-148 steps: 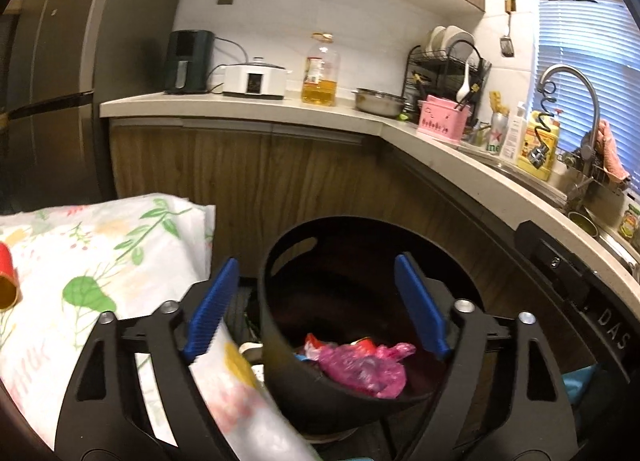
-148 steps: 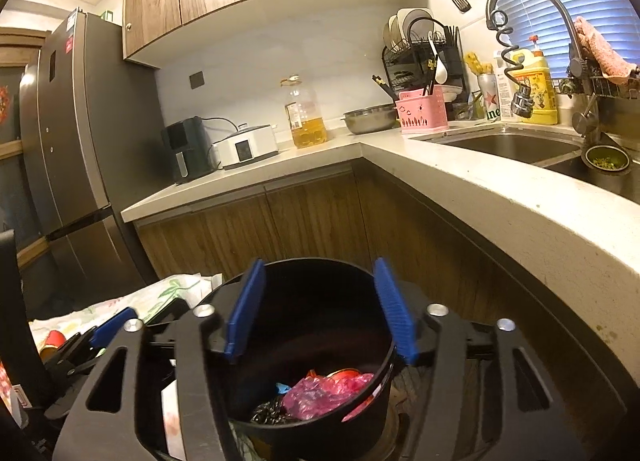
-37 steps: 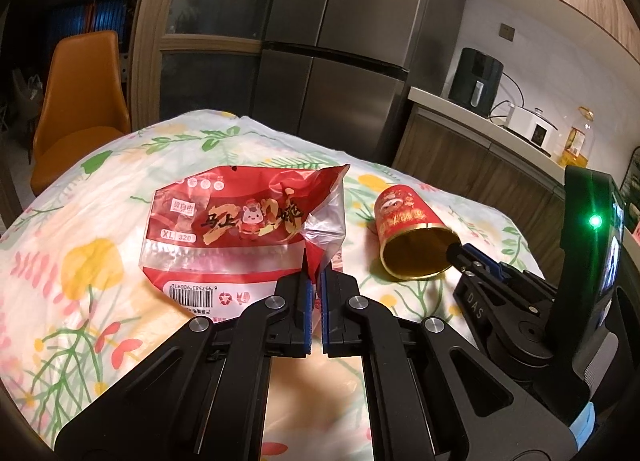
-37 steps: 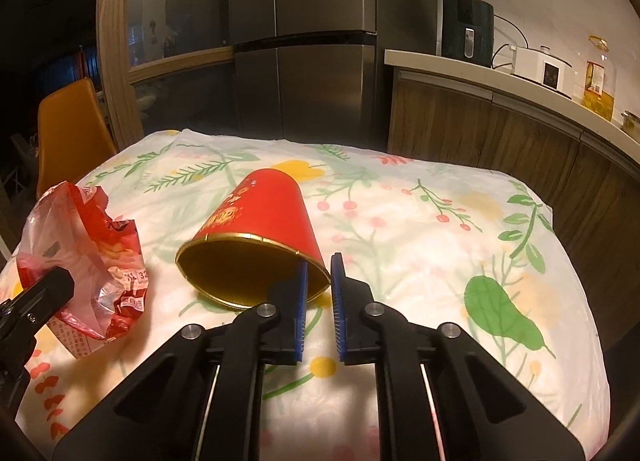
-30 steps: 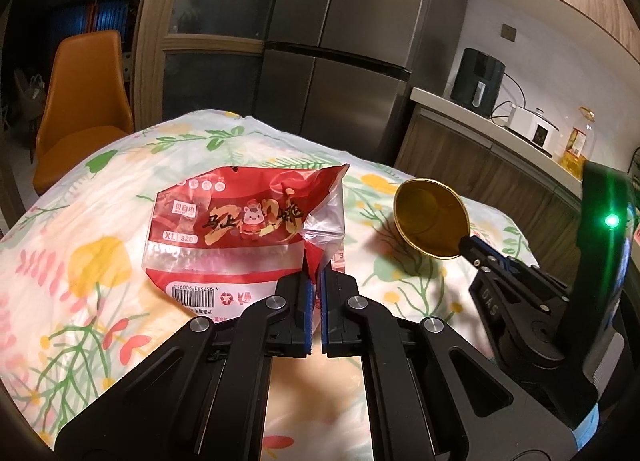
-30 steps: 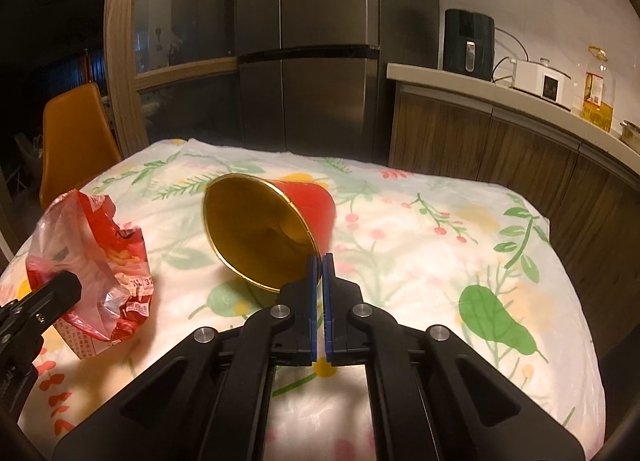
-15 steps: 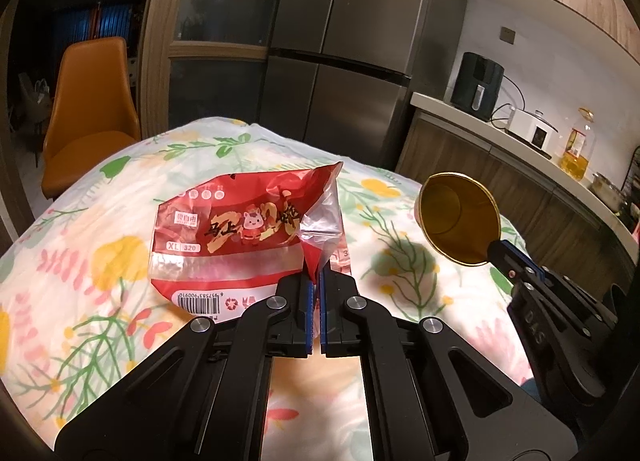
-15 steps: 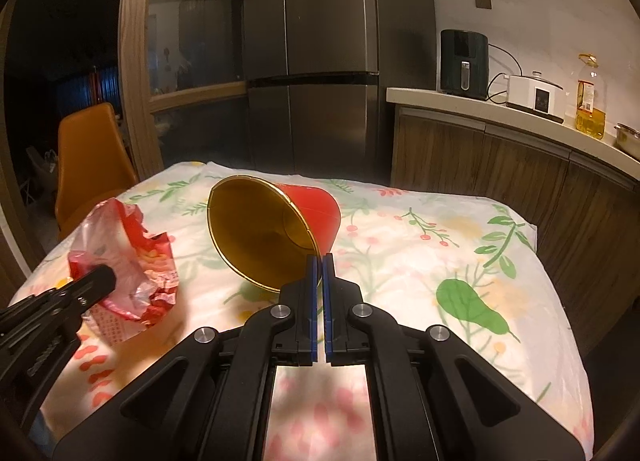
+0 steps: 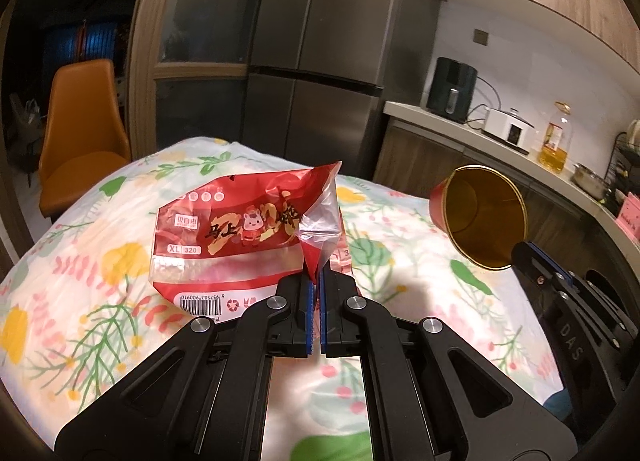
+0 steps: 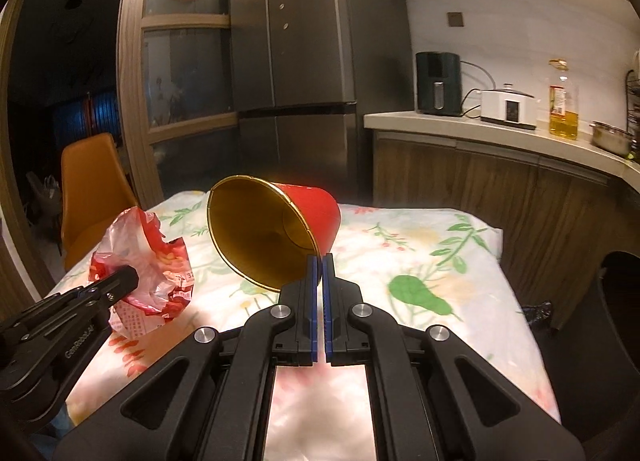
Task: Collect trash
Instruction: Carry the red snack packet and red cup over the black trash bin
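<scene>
A floral-clothed counter [image 9: 72, 261] spreads beneath both tools. The left tool [image 9: 316, 289] is clamped on a red snack bag's [image 9: 228, 245] corner, lifted ahead of it. The right tool [image 10: 319, 273] pinches a red paper cup's [image 10: 276, 229] rim, mouth tilted toward it.

Black bin [image 10: 616, 301] cut off at the right edge of the right wrist view, its contents hidden; dish rack [image 9: 624, 157] clipped at the left view's right edge

1. An orange chair [image 9: 86, 133] stands left of the floral tablecloth [image 9: 80, 261].
2. A steel fridge [image 9: 320, 73] stands behind.
3. An air fryer [image 10: 438, 83], cooker [image 10: 508, 109] and oil bottle [image 10: 563, 101] line the worktop [image 10: 460, 125].
</scene>
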{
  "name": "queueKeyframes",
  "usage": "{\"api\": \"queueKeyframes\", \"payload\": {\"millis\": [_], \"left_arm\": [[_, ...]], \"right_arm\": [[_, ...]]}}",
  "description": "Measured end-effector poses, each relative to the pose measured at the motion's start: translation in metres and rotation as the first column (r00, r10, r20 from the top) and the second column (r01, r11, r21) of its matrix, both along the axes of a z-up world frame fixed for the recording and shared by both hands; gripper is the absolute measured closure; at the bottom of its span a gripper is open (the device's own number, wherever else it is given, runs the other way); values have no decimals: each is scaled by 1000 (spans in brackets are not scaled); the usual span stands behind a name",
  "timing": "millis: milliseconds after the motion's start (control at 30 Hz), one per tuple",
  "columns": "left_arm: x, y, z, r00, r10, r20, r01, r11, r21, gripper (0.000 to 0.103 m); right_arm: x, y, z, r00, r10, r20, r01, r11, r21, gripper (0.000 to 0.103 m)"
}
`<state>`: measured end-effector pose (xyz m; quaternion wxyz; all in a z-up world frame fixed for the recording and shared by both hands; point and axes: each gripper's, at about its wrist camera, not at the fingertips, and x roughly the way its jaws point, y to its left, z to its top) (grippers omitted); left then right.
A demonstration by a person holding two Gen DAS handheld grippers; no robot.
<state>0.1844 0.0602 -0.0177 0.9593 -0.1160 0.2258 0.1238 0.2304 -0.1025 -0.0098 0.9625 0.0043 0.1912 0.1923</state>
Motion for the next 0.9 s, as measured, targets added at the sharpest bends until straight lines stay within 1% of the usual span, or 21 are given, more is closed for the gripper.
{"api": "queueKeyframes", "payload": {"millis": [267, 467, 667, 900], "left_arm": [[-7, -37, 7, 997, -81, 15, 81, 997, 19, 102], [-6, -68, 11, 987, -156, 22, 155, 987, 42, 102], [-2, -101, 15, 971, -236, 25, 234, 970, 62, 102], [5, -148, 17, 940, -341, 25, 338, 937, 86, 102]], "right_arm": [[-26, -47, 10, 996, -90, 20, 90, 996, 24, 100], [-39, -81, 12, 986, -161, 30, 160, 986, 43, 100], [-49, -113, 16, 971, -237, 41, 234, 971, 56, 100], [-58, -149, 17, 948, -316, 46, 312, 947, 69, 100]]}}
